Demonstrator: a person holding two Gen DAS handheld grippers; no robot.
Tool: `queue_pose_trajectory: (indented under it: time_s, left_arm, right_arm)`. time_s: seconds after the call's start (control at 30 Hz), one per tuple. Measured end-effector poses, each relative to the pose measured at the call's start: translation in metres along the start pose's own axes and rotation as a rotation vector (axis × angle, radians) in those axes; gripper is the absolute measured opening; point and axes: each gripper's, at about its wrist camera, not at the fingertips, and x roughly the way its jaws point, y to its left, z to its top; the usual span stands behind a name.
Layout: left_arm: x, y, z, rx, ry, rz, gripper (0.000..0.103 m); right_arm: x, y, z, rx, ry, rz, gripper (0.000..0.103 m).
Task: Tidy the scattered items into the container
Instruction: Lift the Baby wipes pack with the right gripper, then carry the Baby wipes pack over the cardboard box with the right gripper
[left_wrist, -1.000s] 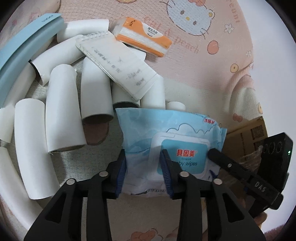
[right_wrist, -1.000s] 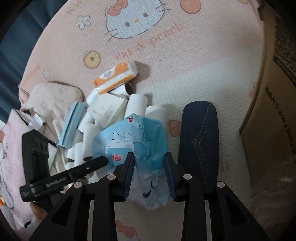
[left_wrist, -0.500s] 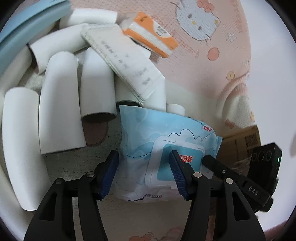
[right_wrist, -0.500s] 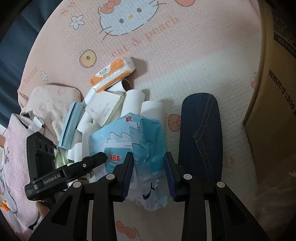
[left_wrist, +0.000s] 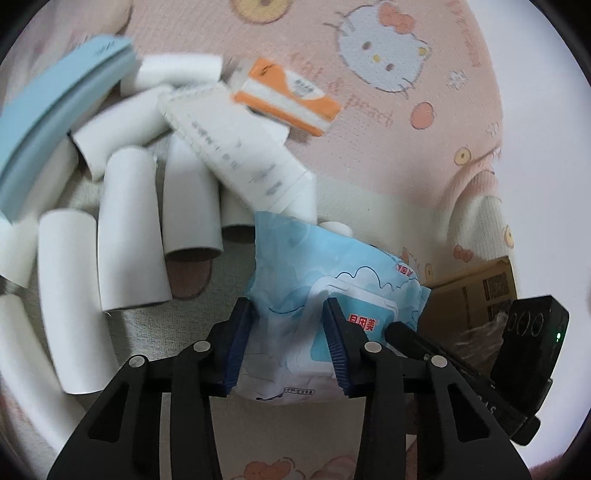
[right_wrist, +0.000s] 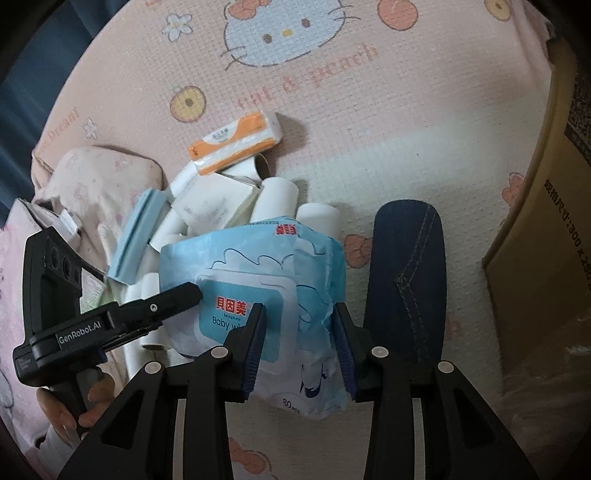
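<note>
A blue baby wipes pack (left_wrist: 332, 295) is held above the pink Hello Kitty mat by both grippers. My left gripper (left_wrist: 291, 350) is shut on its left end; my right gripper (right_wrist: 299, 354) is shut on its right end, where the pack (right_wrist: 258, 273) also shows. Below lie several white cardboard tubes (left_wrist: 129, 229), a white notepad (left_wrist: 236, 147), an orange tissue pack (left_wrist: 288, 96) and a light blue book (left_wrist: 55, 118). The cardboard box (right_wrist: 546, 206) stands at the right of the right wrist view.
A dark blue denim piece (right_wrist: 406, 280) lies flat on the mat beside the box. A pink cushion (right_wrist: 92, 184) sits left of the pile. The box corner (left_wrist: 472, 295) shows behind the right gripper's body in the left wrist view.
The wipes pack has been lifted higher off the pile by both grippers, and the views have shifted a little. The left jaws stand wider on the pack than one second ago.
</note>
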Motion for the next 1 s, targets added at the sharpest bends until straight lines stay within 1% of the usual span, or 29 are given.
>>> queue_pose_trajectory:
  time_s: [0.13, 0.3, 0.37, 0.5, 0.53, 0.6, 0.8, 1.0]
  left_arm:
    - [-0.010, -0.018, -0.003, 0.051, -0.011, 0.002, 0.040]
    - [-0.021, -0.034, -0.001, 0.068, -0.031, -0.035, 0.038]
    - [-0.028, -0.044, 0.000, 0.087, -0.045, -0.052, 0.033]
    - [-0.041, -0.067, 0.001, 0.133, -0.088, -0.053, 0.029]
    - [-0.045, -0.073, 0.001, 0.147, -0.101, -0.052, 0.024]
    - [-0.050, -0.079, 0.003, 0.157, -0.107, -0.062, 0.024]
    - [-0.067, -0.103, 0.008, 0.195, -0.153, -0.094, 0.024]
    - [-0.076, -0.130, 0.012, 0.249, -0.176, -0.113, 0.024]
  right_arm:
    - [-0.010, -0.002, 0.002, 0.018, -0.035, 0.008, 0.034]
    - [-0.035, -0.010, 0.012, 0.072, -0.114, 0.064, 0.031]
    - [-0.045, -0.011, 0.015, 0.069, -0.140, 0.061, 0.029]
    - [-0.068, -0.013, 0.016, 0.085, -0.202, 0.074, 0.026]
    - [-0.074, -0.013, 0.017, 0.081, -0.206, 0.071, 0.026]
    - [-0.084, -0.012, 0.020, 0.078, -0.223, 0.052, 0.025]
    - [-0.117, -0.005, 0.026, 0.056, -0.309, 0.060, 0.022]
    - [-0.149, -0.006, 0.032, 0.049, -0.357, 0.043, 0.021]
